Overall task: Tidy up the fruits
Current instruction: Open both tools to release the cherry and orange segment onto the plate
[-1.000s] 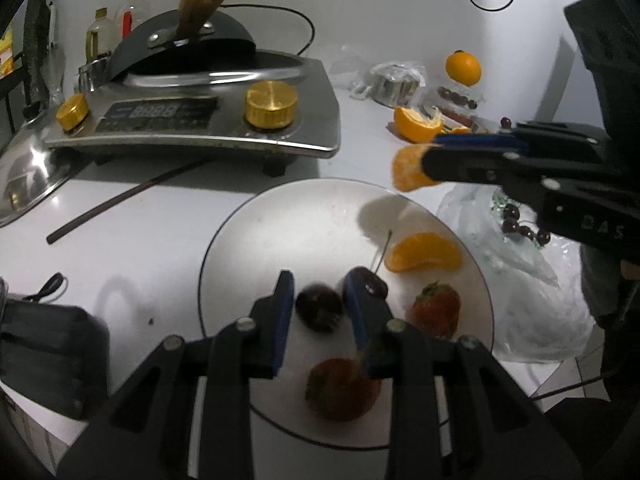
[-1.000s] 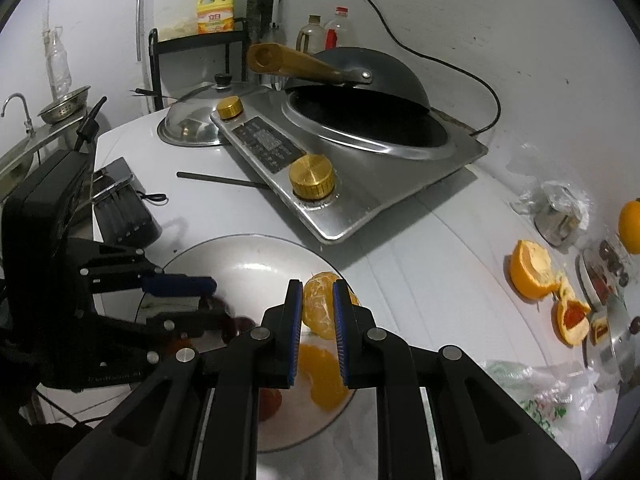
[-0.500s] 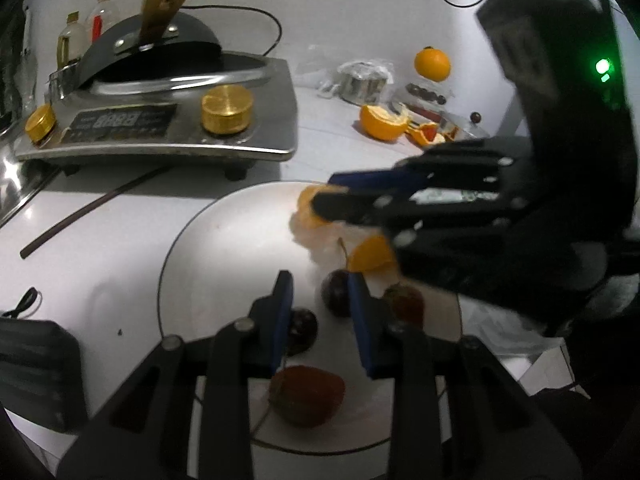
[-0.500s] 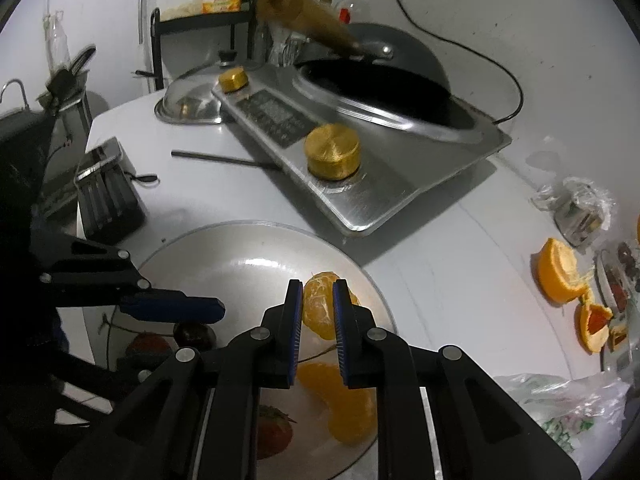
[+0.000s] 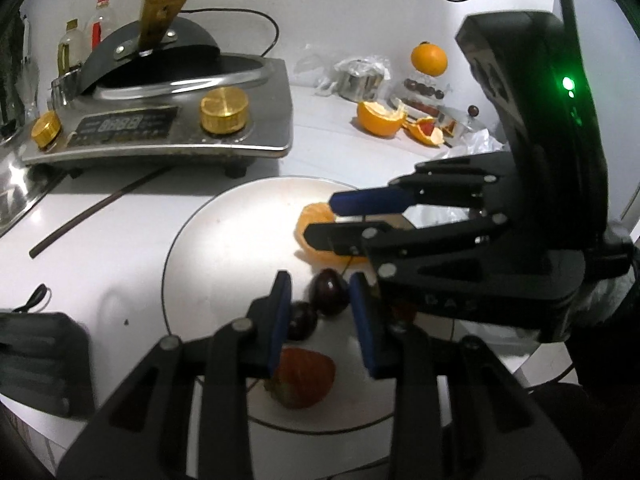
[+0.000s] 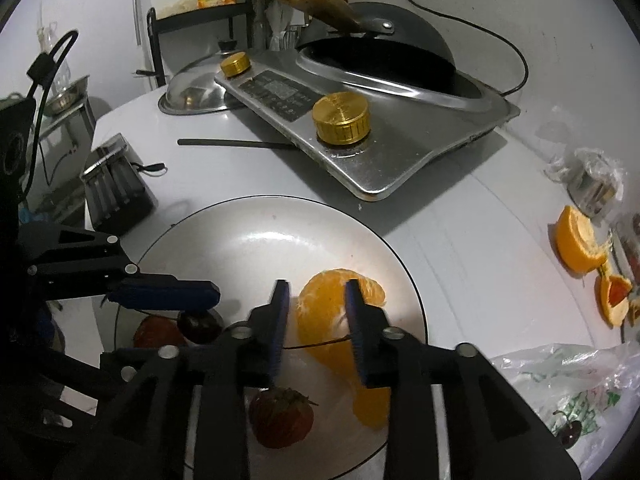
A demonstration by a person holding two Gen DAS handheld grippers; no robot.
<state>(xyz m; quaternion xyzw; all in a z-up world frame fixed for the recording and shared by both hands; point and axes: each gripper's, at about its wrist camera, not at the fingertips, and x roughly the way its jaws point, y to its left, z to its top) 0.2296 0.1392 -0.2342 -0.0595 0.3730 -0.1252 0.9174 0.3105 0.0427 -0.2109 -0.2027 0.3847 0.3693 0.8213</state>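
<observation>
A white plate point(image 5: 224, 248) holds the fruit. My right gripper point(image 6: 317, 286) is low over it. Its jaws are opening around a peeled orange piece point(image 6: 320, 304) that rests on the plate, and the pads no longer press it. A single orange segment point(image 6: 372, 404) and a strawberry point(image 6: 280, 416) lie nearer. My left gripper point(image 5: 320, 278) hovers at the plate's near side, its jaws opening. A dark cherry point(image 5: 330, 296) sits loose between its tips and a second cherry point(image 5: 302, 322) lies by the left finger. Another strawberry point(image 5: 304, 376) lies beneath.
A steel induction cooker point(image 5: 160, 128) with a wok stands behind the plate, a black stick point(image 5: 100, 208) in front of it. Orange peel point(image 5: 380, 120) and a whole orange point(image 5: 429, 59) lie at the back right. A plastic bag point(image 6: 560, 392) holds cherries. A dark box point(image 6: 116, 192) sits at the left.
My right gripper came down onto the plate with the orange piece and its jaws parted. The left gripper's jaws spread slightly around the cherry.
</observation>
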